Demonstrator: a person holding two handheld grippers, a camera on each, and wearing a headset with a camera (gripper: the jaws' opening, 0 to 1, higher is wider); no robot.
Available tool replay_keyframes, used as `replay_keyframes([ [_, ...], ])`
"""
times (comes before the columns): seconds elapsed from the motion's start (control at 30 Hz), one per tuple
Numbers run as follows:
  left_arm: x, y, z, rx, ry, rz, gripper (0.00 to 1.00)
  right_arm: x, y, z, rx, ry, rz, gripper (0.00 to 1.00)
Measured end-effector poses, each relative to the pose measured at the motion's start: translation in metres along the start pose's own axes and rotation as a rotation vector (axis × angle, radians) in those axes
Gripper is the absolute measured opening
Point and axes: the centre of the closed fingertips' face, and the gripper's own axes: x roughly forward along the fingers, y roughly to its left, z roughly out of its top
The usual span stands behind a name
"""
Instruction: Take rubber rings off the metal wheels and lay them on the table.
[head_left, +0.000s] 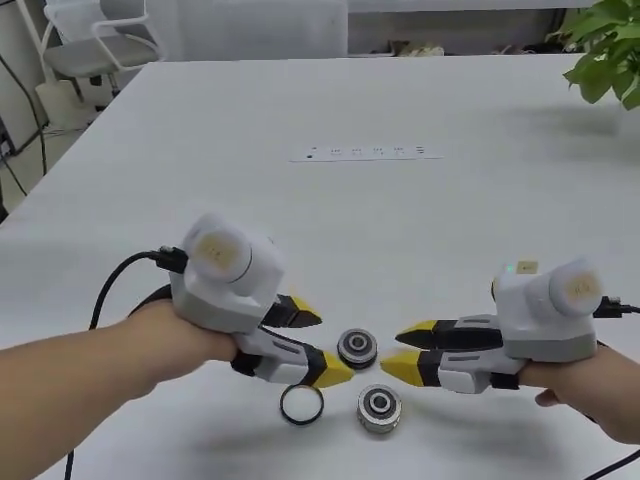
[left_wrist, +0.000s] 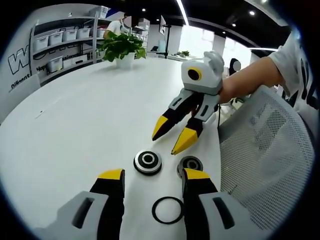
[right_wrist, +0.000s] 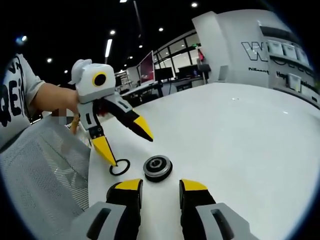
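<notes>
Left tool (head_left: 322, 345): jaws apart, nothing between them. Right tool (head_left: 402, 350): jaws likewise apart and empty. The two tools are held low over the bench (head_left: 400, 200), facing each other tip to tip, with one wheel (head_left: 357, 347) lying flat in the gap between their tips. In each gripper view this wheel sits just ahead of that tool's own jaws, close to their centre line, and neither tool touches it. Judgement: the tools are opposed in this way so that one can steady the wheel while the other works at its rim. The wheel shows a dark outer band, so its ring appears to be in place, though this cannot be confirmed. A second wheel (head_left: 379, 408) lies flat just beside the right tool's tips, on the person's side, and its rim looks like bare metal. A loose rubber ring (head_left: 301, 404) lies flat on the bench directly under the left tool's nearer jaw tip and apart from both wheels; whether the tip touches it cannot be told. Judgement: that ring probably belongs to the second wheel and lies clear of the working gap, so the task stands partly done, with the centred wheel next in hand.
</notes>
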Motion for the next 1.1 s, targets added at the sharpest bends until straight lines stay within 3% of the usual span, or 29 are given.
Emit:
replay_keyframes([
  [0.37,0.010,0.000,0.000,-0.022,0.001,-0.013,0.36,0.000,0.001,-0.002,0.004,0.007,0.001,0.27],
  [1.1,0.025,0.000,0.003,0.006,0.013,-0.022,0.22,0.000,0.002,-0.003,0.011,0.008,0.001,0.26],
])
